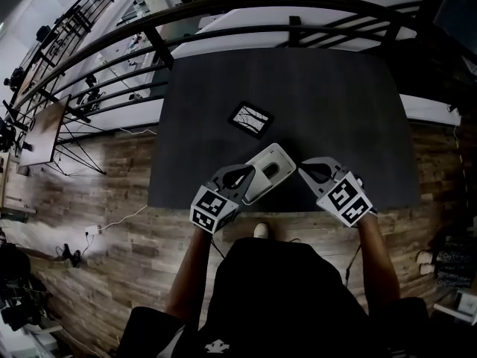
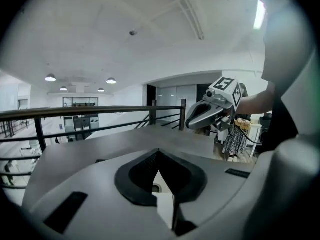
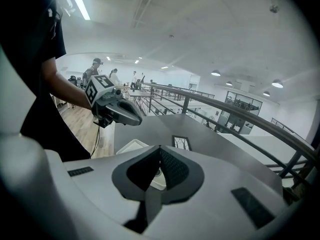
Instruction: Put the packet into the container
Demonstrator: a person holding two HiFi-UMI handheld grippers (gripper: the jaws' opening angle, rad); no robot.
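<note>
A small black packet with a pale border [image 1: 250, 119] lies flat on the dark table [image 1: 335, 103], beyond both grippers; the right gripper view shows this packet [image 3: 181, 142] too. A white oblong container [image 1: 277, 155] stands near the table's front edge, with a dark spot inside it. My left gripper [image 1: 252, 171] hangs over the container's near-left part, shut and empty. To the container's right, my right gripper [image 1: 302, 165] is also shut with nothing in it. The container's rim [image 3: 129, 145] shows under the left gripper [image 3: 136, 120]. The right gripper [image 2: 191, 124] appears in the left gripper view.
A dark metal railing [image 1: 223, 32] runs behind the table, with a lower floor beyond it. Wooden flooring [image 1: 112, 200] lies to the left and right of the table. The table's front edge [image 1: 298, 209] is just before the person's body. People stand far off [image 3: 95, 66].
</note>
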